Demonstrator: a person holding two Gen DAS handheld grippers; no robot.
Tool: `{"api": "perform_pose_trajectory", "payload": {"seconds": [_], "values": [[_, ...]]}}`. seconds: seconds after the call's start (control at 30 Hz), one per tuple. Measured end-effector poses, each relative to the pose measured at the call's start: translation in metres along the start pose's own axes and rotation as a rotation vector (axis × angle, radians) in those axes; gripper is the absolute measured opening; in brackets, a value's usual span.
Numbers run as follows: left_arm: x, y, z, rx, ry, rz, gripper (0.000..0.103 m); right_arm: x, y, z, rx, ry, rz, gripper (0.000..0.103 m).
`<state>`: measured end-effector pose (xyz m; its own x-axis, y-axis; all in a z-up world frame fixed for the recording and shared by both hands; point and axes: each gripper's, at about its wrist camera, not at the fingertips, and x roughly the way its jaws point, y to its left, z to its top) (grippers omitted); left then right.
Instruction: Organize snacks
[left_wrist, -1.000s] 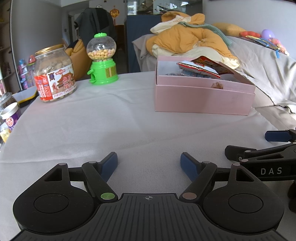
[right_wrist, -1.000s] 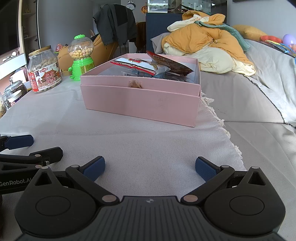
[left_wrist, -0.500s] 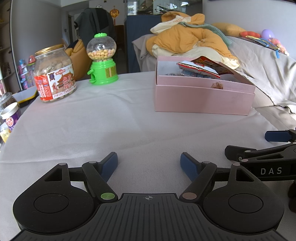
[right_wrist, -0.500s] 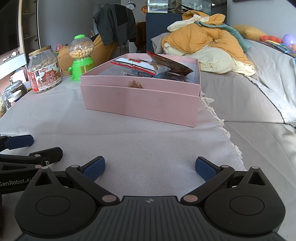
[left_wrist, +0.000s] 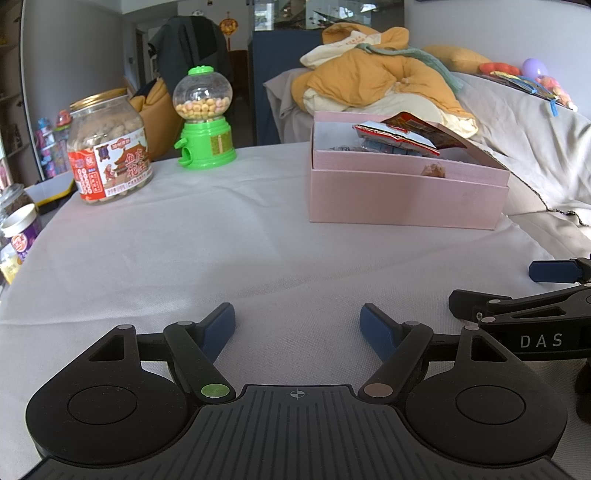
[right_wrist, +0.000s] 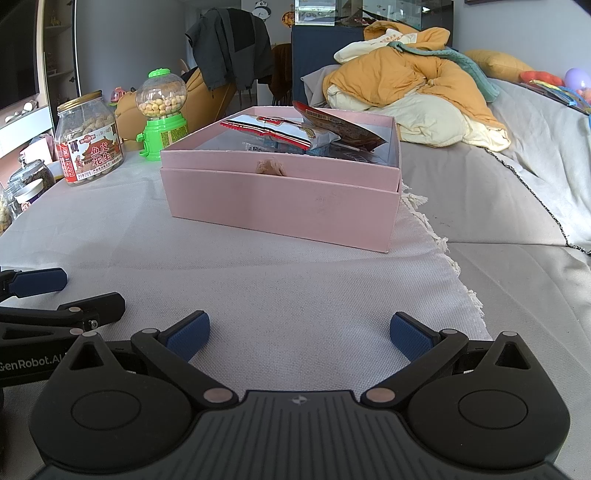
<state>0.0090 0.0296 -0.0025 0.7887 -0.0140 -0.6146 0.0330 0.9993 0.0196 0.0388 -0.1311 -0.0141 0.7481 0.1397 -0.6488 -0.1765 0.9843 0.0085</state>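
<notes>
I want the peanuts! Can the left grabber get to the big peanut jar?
Probably yes. The left gripper is open and empty, and only bare white cloth lies between it and the peanut jar, which stands upright, apart from the green candy dispenser.

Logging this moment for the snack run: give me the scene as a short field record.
surface: table under a white cloth
box: pink box, open, snack packets inside
jar: peanut jar, upright, lid on, left of box
dispenser: green candy dispenser, between jar and box
left gripper: open, empty, low over cloth
right gripper: open, empty, facing box
</notes>
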Motion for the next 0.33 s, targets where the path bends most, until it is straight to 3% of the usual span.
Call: {"api": "perform_pose_trajectory", "payload": {"seconds": [0.33], "values": [[-0.001, 0.0008, 0.0002, 0.006, -0.004, 0.0, 0.08, 0.0001, 0.0, 0.0, 0.0, 0.0, 0.0, 0.103]]}}
